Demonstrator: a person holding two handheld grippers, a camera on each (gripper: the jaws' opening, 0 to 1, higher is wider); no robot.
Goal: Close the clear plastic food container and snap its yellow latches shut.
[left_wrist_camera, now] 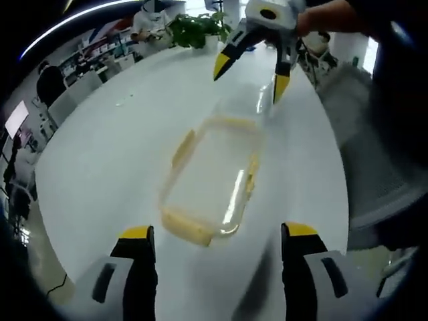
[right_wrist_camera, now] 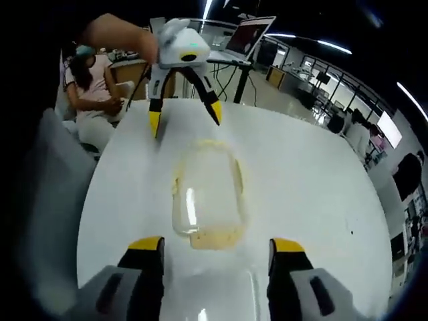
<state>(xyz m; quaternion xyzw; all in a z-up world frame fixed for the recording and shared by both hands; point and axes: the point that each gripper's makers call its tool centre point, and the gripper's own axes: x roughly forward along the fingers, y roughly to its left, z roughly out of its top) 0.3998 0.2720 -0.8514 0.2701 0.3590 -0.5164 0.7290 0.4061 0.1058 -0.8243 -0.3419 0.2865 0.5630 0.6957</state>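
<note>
A clear container (left_wrist_camera: 212,179) with yellow latches (left_wrist_camera: 183,148) sits mid-worktop (left_wrist_camera: 120,154), uncovered, between two facing claws. The left claw (left_wrist_camera: 218,235) and right claw (right_wrist_camera: 216,245) both hover spread wide, gripping nothing.

Bare white table (left_wrist_camera: 100,154) lies on every side of the clear container (left_wrist_camera: 212,180), open to approach. The two grippers, left gripper (right_wrist_camera: 184,110) and right gripper (left_wrist_camera: 251,70), face each other across it, jaws spread; a potted plant (left_wrist_camera: 195,28) stands well beyond
</note>
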